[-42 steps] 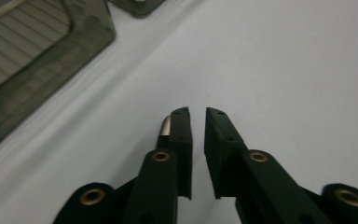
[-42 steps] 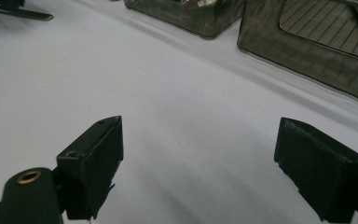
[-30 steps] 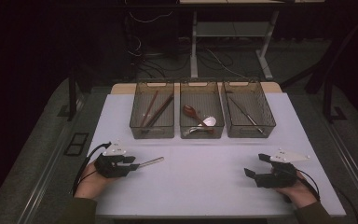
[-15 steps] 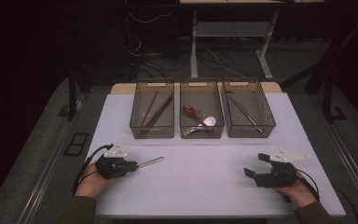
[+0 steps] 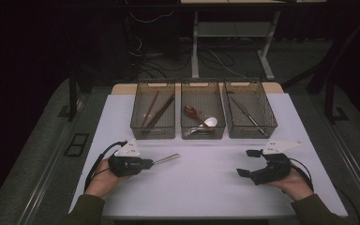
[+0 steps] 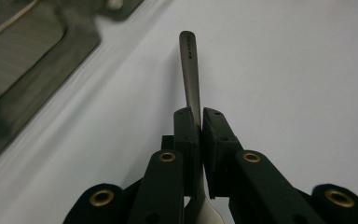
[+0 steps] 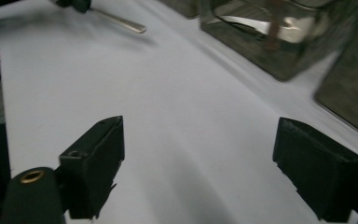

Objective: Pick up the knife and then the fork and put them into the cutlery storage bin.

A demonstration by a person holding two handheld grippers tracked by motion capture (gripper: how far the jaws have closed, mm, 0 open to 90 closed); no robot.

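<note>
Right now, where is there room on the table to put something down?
The white table is bare between the left gripper with its spoon and the open right gripper. The three bins behind are crowded with utensils.

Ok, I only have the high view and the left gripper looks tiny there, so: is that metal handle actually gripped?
Observer: Yes. In the left gripper view, the left gripper has its fingers pressed on both sides of the metal handle.
Operator: Which end sticks out?
Observer: The rounded tip, with a small stamped mark; a wider pale part shows behind the fingers.
Operator: And the right gripper?
Observer: In its own view, the right gripper has its fingers wide apart. They have just been closing a little, with nothing between them, over the bare white table.
</note>
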